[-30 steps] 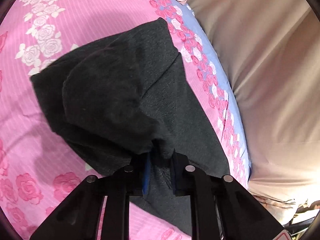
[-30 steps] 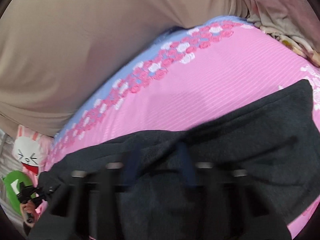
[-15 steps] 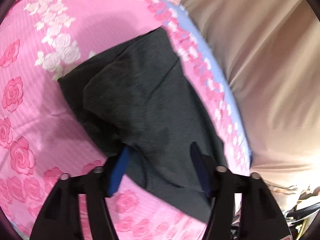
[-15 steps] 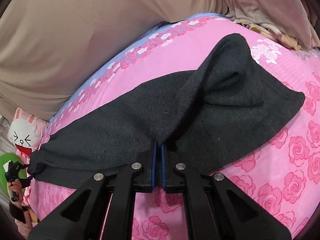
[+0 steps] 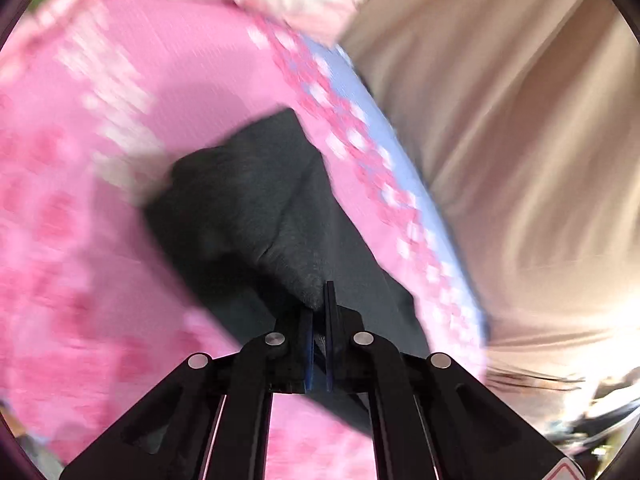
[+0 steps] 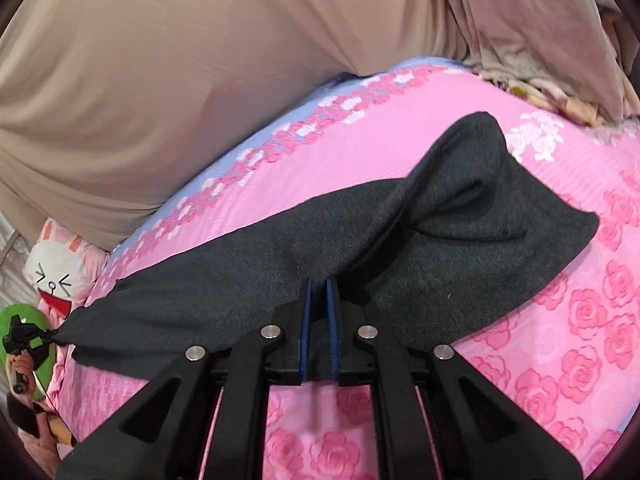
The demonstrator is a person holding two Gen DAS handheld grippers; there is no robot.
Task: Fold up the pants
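Dark grey pants (image 6: 280, 264) lie stretched across a pink rose-print bedspread (image 6: 560, 360). In the right wrist view my right gripper (image 6: 319, 284) is shut on the near edge of the pants, and the cloth rises in a ridge from its fingers toward the far corner. In the blurred left wrist view my left gripper (image 5: 320, 300) is shut on a raised fold of the same pants (image 5: 256, 200). In the right wrist view the left gripper (image 6: 24, 336) shows small at the pants' left end.
A beige sheet-covered mound (image 6: 200, 60) borders the bedspread on its far side and also shows in the left wrist view (image 5: 520, 160). A white bunny cushion (image 6: 56, 272) lies at the left. Crumpled pale bedding (image 6: 540, 40) sits at the back right.
My left gripper opened half a second ago, then shut on a fold of the pants while moving fast. My right gripper stays shut on the pants, which now lie stretched out longer.
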